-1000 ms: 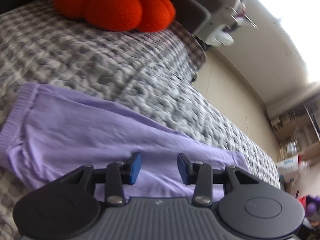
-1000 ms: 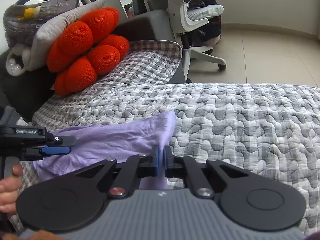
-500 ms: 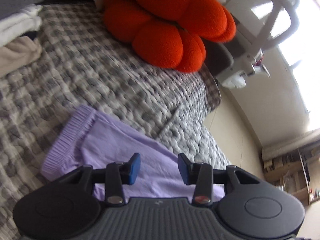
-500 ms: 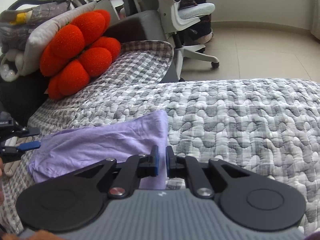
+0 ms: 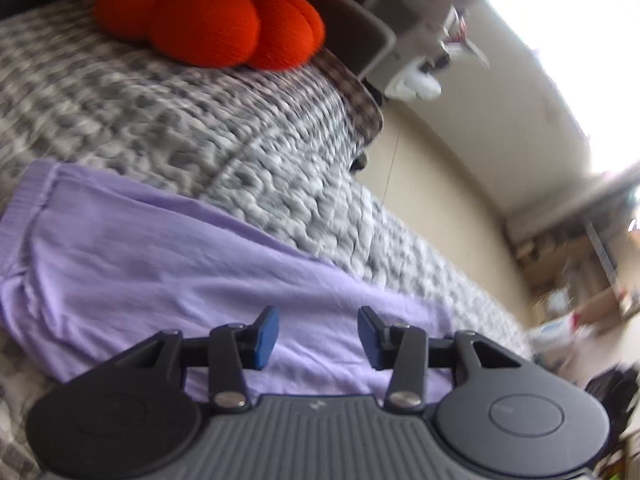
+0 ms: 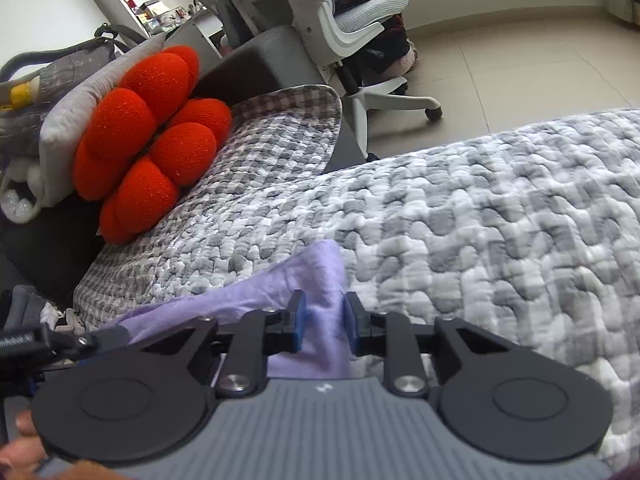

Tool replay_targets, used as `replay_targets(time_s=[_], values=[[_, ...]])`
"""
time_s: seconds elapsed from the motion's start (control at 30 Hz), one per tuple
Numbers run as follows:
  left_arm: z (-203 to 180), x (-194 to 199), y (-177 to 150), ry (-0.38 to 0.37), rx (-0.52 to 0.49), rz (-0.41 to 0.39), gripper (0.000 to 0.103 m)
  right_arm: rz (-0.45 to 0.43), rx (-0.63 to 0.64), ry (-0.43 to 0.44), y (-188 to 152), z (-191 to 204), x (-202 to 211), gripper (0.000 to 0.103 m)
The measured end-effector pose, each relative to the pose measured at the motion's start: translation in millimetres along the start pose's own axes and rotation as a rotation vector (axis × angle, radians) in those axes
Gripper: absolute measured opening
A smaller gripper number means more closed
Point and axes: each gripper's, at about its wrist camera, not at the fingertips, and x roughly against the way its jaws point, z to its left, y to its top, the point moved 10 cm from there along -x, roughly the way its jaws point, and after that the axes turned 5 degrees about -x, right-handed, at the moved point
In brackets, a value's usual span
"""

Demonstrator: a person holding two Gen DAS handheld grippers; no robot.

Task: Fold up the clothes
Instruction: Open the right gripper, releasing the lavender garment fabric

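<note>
Left wrist view: left gripper (image 5: 318, 332) hovers over the lilac garment (image 5: 168, 276), which lies flat on the grey quilted bedspread (image 5: 224, 136); jaws opening, nothing pinched.

Right wrist view: right gripper (image 6: 323, 322) jaws opening, the garment's edge between them, apparently released.

Judgement: a fold has just been laid; next comes a fresh grip for the following fold.

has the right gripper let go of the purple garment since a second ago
Yes. The right gripper was pinched shut on the purple garment earlier; now its jaws are opening, the cloth lying slack between them on the quilt.
</note>
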Motion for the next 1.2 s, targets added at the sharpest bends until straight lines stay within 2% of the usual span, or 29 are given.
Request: replay_targets(time_s=[0.13, 0.17, 0.2, 0.33, 0.47, 0.57, 0.63, 0.7, 0.77, 0.87, 0.93, 1.0, 1.07, 1.1, 1.2], values=[[3, -17, 1, 0.026, -0.025, 0.007, 0.046, -0.030, 0.003, -0.025, 5, 1, -10, 0.031], [3, -19, 2, 0.027, -0.030, 0.003, 0.046, -0.038, 0.004, -0.032, 6, 1, -12, 0.026], [4, -20, 3, 0.027, -0.035, -0.001, 0.046, -0.048, 0.005, -0.046, 7, 1, -13, 0.007], [7, -17, 5, 0.028, -0.027, -0.015, 0.046, -0.085, 0.025, -0.076, 10, 0, -14, 0.006], [4, -13, 5, 0.073, -0.106, -0.031, 0.046, -0.111, 0.044, -0.096, 14, -3, -11, 0.006], [3, -13, 5, 0.099, -0.137, -0.034, 0.046, -0.107, 0.081, -0.151, 12, -11, -14, 0.006], [4, -12, 5, 0.110, -0.143, -0.033, 0.046, -0.092, 0.096, -0.138, 10, -10, -14, 0.007], [5, -4, 8, 0.123, -0.148, -0.052, 0.046, -0.097, 0.119, -0.126, 12, -4, -8, 0.016], [6, 7, 15, 0.109, -0.132, -0.095, 0.048, -0.117, 0.151, -0.099, 14, 9, -1, 0.016], [9, 3, 14, 0.089, -0.101, -0.063, 0.052, -0.111, 0.232, -0.033, 6, 38, -1, 0.016], [13, -13, 5, 0.104, -0.112, 0.007, 0.052, -0.075, 0.310, 0.011, -9, 59, -7, 0.016], [14, -16, 5, 0.119, -0.136, -0.002, 0.052, -0.030, 0.397, 0.042, -27, 79, -16, 0.016], [13, -14, 8, 0.131, -0.147, -0.021, 0.052, 0.022, 0.455, 0.007, -43, 84, -28, 0.017], [14, -11, 11, 0.124, -0.122, -0.037, 0.052, 0.027, 0.467, -0.015, -47, 83, -33, 0.017], [20, -8, 18, 0.126, -0.100, -0.064, 0.055, 0.009, 0.458, 0.003, -44, 86, -30, 0.019]])
